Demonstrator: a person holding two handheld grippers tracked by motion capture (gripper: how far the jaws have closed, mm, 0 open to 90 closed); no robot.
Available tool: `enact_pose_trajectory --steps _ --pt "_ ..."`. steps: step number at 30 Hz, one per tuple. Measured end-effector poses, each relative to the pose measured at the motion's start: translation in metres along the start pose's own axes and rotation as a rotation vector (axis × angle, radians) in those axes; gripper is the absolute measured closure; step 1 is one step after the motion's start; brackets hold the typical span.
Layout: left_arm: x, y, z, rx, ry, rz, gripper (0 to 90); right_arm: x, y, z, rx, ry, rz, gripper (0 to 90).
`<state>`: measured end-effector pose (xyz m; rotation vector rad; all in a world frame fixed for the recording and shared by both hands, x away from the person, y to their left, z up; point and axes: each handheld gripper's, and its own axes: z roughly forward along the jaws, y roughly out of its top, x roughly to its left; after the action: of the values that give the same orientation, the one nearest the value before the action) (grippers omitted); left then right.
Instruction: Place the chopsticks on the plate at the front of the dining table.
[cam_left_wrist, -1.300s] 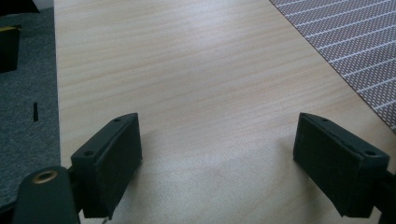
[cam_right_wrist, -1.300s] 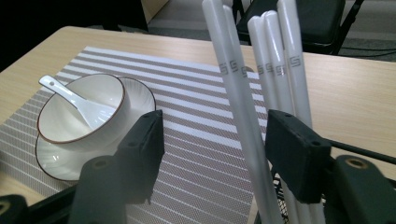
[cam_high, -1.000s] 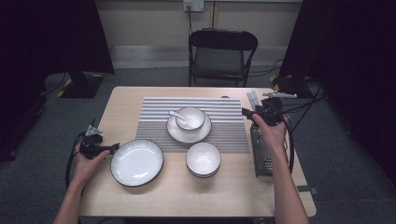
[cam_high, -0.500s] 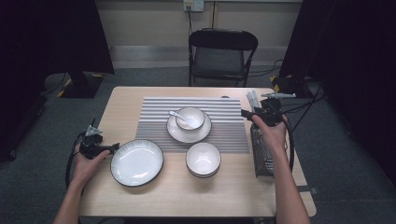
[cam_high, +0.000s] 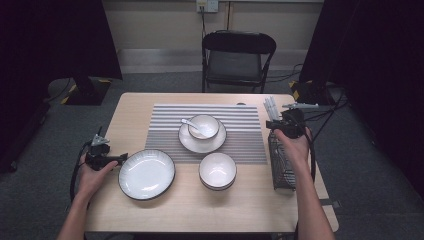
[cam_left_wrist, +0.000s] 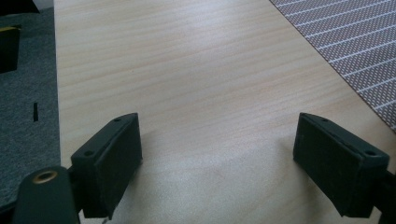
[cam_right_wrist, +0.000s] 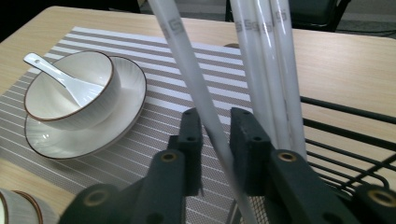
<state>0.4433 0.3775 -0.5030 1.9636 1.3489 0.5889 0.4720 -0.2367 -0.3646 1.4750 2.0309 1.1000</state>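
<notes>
Place: a staged recording room, not a lived-in home.
Walls: black curtains (cam_high: 65, 40) hang at both sides of a bare pale wall with a socket (cam_high: 207, 5).
Floor: grey carpet, with cables trailing across it.
Furniture: one light wooden table (cam_high: 150, 210) and a black folding chair (cam_high: 237, 57).
Setting: a striped placemat (cam_high: 165, 125) with white dishes, laid like a dining place.

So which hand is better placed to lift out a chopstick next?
Right. Its tool has just been closing around one white chopstick standing in the wire basket. The left tool hangs open above bare table, beside the large plate.
</notes>
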Motion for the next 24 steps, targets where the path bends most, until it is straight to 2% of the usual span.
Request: enact_pose_trajectory --steps 4,11,24 --pt "0.000 0.000 0.000 -0.001 0.000 -0.001 15.0 0.001 0.001 -0.002 -0.026 -0.014 -0.011 78.9" --pt "0.000 0.000 0.000 0.000 0.000 0.000 15.0 0.000 0.003 -0.011 -0.100 -0.010 -0.007 81.5" --pt "0.000 0.000 0.000 0.000 0.000 0.000 15.0 0.002 0.000 -0.013 -0.089 -0.034 -0.005 81.4"
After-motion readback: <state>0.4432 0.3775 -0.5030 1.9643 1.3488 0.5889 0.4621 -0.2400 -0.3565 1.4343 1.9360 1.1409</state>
